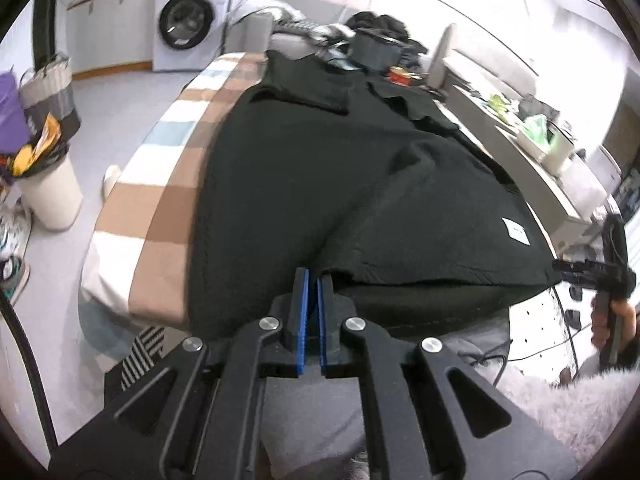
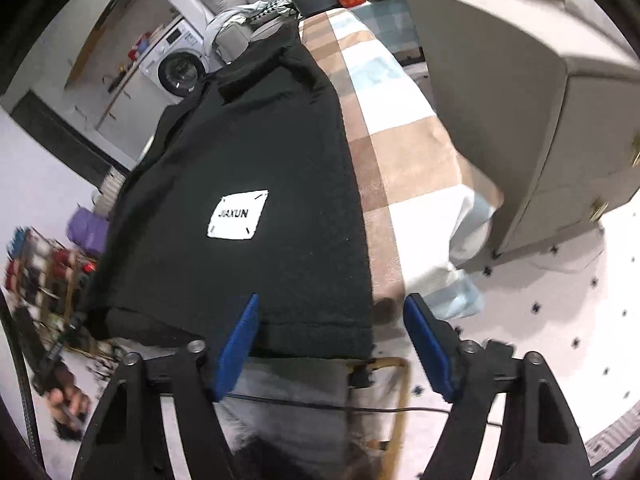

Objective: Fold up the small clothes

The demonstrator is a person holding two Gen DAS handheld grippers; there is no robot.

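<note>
Left gripper [image 1: 313,280] pinched on near hem of black garment [image 2: 248,152]; right gripper [image 2: 332,320] wide, straddling hem's right corner (unpinched); long axis running straight away.

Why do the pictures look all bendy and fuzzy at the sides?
Both views come through fisheye lenses, so straight things curve and the corners go black. Left wrist view: the washing machine is soft and the right side glares white. Right wrist view: the label on the black shirt reads sharp, while the clutter at left smears.
</note>
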